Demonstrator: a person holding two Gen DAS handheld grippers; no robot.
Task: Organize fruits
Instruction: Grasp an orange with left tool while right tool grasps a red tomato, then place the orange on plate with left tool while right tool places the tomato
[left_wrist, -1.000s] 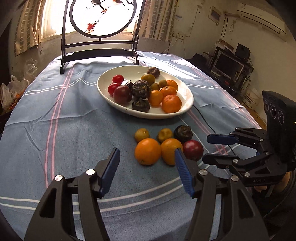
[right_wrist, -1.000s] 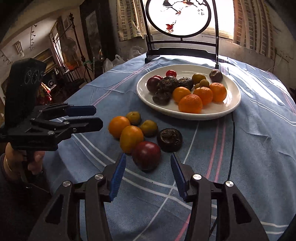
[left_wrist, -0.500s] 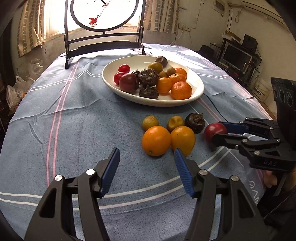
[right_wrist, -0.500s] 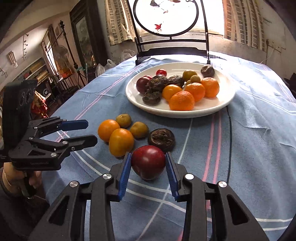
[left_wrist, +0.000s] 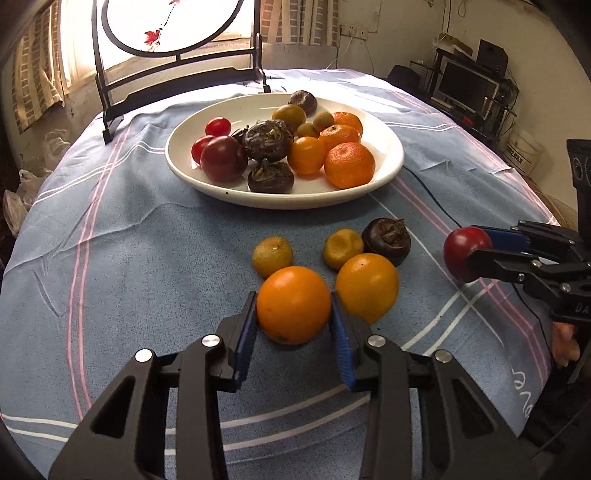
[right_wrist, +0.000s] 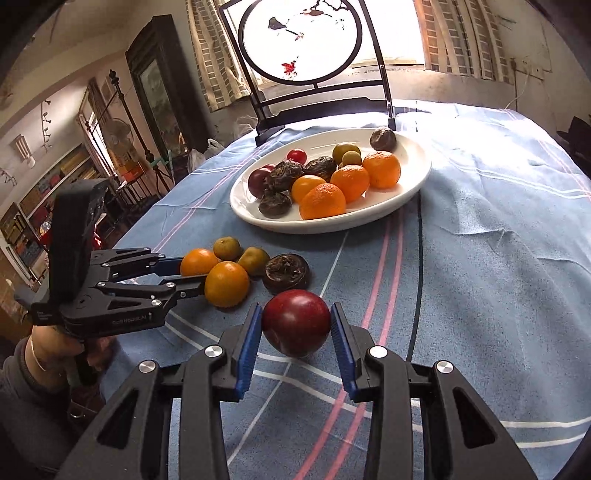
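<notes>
Several loose fruits lie on the blue striped tablecloth in front of a white plate (left_wrist: 391, 162) piled with fruit. My left gripper (left_wrist: 293, 301) has its jaws closing, and both blue pads touch the sides of the nearest orange (left_wrist: 293, 304), which rests on the cloth. A second orange (left_wrist: 367, 288), two small yellowish citrus (left_wrist: 272, 256) and a dark brown fruit (left_wrist: 386, 240) sit close behind it. My right gripper (right_wrist: 295, 315) is shut on a dark red fruit (right_wrist: 295, 321), held to the right of the group and apart from it.
A black stand with a round painted panel (left_wrist: 177, 33) rises behind the plate. A thin black cable (right_wrist: 417, 277) runs over the cloth right of the plate. The table edge drops off at right, with shelves and a monitor (left_wrist: 465, 85) beyond. A person's hand (right_wrist: 55, 354) holds the left gripper.
The left gripper moved forward and down, and its jaws closed around the nearest orange. The right gripper closed on the dark red fruit and carried it rightward, away from the other loose fruits.
</notes>
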